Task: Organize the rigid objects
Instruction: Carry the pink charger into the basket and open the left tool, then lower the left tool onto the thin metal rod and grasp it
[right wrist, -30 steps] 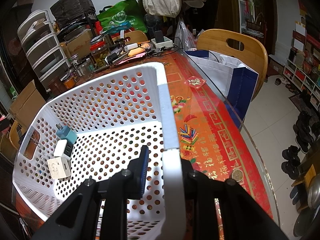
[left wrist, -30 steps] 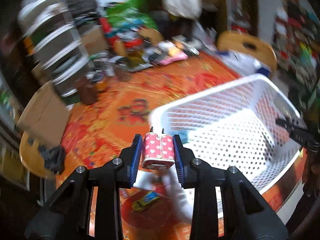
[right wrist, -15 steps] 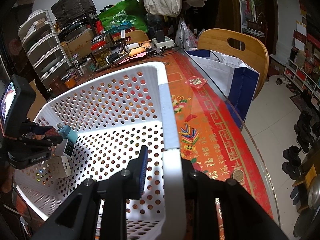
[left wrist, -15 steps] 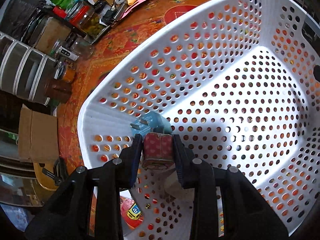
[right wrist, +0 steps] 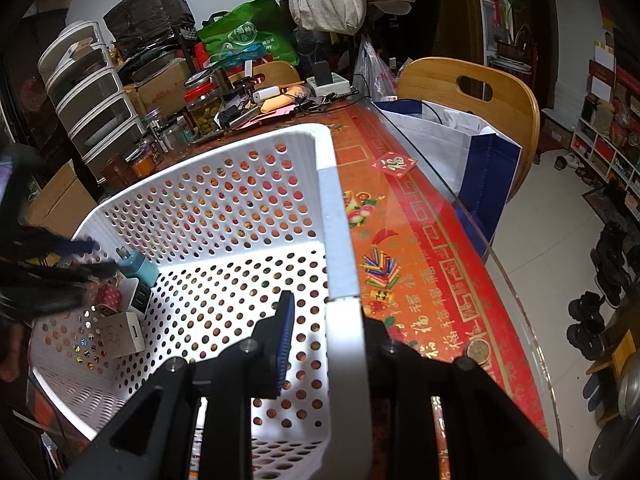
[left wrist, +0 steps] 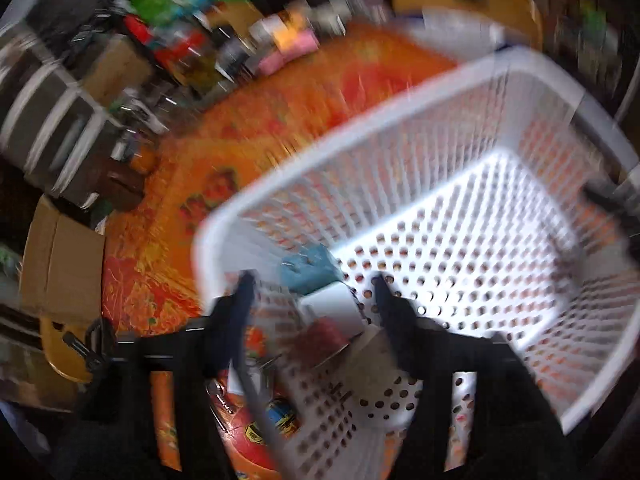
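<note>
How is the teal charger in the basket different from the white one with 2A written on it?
The teal charger is the far one, its metal prongs showing; the white charger is nearest, its USB port facing out. The teal one looks unmarked, while the white one bears handwritten "2A". Both are small plug blocks lying in the same corner of the white basket.

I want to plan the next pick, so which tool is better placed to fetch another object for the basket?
Left. The left tool is open and empty above the basket, while the right tool is shut on the basket's rim, steadying it.
</note>
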The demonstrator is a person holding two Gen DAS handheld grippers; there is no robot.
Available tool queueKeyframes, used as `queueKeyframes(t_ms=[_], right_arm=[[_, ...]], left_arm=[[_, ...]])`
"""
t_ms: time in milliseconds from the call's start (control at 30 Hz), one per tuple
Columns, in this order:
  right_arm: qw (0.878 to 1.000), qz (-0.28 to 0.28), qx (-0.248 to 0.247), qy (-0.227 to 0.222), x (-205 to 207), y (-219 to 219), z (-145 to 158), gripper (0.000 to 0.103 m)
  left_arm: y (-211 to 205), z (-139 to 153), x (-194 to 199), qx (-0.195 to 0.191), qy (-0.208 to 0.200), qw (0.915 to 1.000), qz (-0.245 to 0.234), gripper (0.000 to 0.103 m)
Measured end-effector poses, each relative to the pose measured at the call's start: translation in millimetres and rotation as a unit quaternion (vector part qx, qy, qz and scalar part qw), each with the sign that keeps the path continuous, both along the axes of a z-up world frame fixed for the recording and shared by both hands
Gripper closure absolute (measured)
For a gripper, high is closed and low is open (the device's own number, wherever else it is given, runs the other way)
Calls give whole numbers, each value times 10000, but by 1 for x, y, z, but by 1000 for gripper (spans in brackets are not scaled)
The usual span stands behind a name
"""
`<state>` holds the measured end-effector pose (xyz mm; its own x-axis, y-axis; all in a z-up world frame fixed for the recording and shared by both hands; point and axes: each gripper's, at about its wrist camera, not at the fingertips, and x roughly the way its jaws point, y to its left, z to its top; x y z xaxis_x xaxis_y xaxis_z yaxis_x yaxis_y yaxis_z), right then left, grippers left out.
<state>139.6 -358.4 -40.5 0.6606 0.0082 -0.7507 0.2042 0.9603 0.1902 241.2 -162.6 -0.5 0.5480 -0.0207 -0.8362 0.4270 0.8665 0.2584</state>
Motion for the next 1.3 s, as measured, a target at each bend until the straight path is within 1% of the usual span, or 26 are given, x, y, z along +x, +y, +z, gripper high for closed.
queueKeyframes(t_ms=[33, 67, 100, 133, 167, 200, 233, 267, 300, 333, 367, 433, 500, 633, 667, 767, 867, 933, 1000, 1067, 1167, 1200, 1233, 1267, 1300], right_arm=[[10000, 0, 2, -1, -1, 0, 0, 78], [10000, 0, 1, -10, -1, 0, 0, 78], [10000, 0, 3, -13, -1, 0, 0, 78], [10000, -6, 7, -17, -1, 0, 0, 78], [10000, -8, 9, -22, -1, 0, 0, 78], [10000, -9, 14, -29, -1, 0, -1, 78], [10000, -7, 13, -34, -1, 0, -1, 78], [10000, -5, 11, -33, -1, 0, -1, 78], [10000, 3, 5, -39, -1, 0, -1, 78], [10000, 7, 0, -38, -1, 0, -1, 78], [10000, 8, -2, -35, -1, -1, -1, 78], [10000, 3, -2, -28, -1, 0, -1, 78], [10000, -9, 3, -20, -1, 0, -1, 78], [10000, -17, 10, -11, -2, -1, -1, 78], [10000, -17, 6, -6, -2, -1, -1, 78], [10000, -30, -15, 9, -2, -1, -1, 78], [10000, -36, -25, 8, -1, -1, -1, 78], [10000, -34, -20, 1, -1, -1, -1, 78], [10000, -32, -19, -2, -1, -1, -1, 78], [10000, -24, -21, -7, -1, -1, -1, 78], [10000, -17, -24, -13, 0, 0, 0, 78], [10000, -17, -21, -16, 0, 0, 0, 78], [10000, -16, -21, -15, 0, 0, 0, 78], [10000, -14, -20, -17, 0, 0, 0, 78], [10000, -17, -19, -14, 0, 0, 0, 78]], left_arm=[[16, 13, -9, -227, -196, 9995, 70, 12], [36, 27, -20, -435, -450, 9979, 183, 7], [58, 38, -32, -543, -725, 9952, 356, 1], [75, 45, -39, -578, -916, 9928, 517, 0], [100, 49, -50, -600, -1173, 9880, 808, 0], [122, 47, -58, -611, -1310, 9834, 1095, 0], [138, 43, -61, -652, -1332, 9803, 1303, 0], [163, 31, -62, -765, -1225, 9764, 1605, 0], [179, 19, -60, -846, -1057, 9748, 1774, 0], [197, -1, -54, -926, -770, 9738, 1930, 0], [212, -21, -48, -942, -492, 9729, 2053, 0], [233, -55, -37, -851, -110, 9700, 2275, 0], [246, -80, -28, -860, 140, 9674, 2378, 2], [263, -105, -16, -1115, 386, 9588, 2583, 10], [267, -109, -13, -1178, 440, 9570, 2614, 10], [264, -122, -6, -1140, 535, 9567, 2624, 11], [263, -129, -1, -1107, 603, 9563, 2640, 15], [261, -128, -3, -1089, 640, 9549, 2687, 19], [264, -133, -1, -1083, 696, 9528, 2749, 22], [267, -134, 0, -1160, 699, 9511, 2775, 23], [264, -133, -1, -1124, 649, 9518, 2778, 25], [263, -132, 0, -1120, 632, 9525, 2762, 30], [260, -131, 0, -1133, 626, 9532, 2732, 38], [258, -129, 0, -1145, 630, 9542, 2692, 43], [254, -128, -1, -1176, 652, 9550, 2643, 55]])
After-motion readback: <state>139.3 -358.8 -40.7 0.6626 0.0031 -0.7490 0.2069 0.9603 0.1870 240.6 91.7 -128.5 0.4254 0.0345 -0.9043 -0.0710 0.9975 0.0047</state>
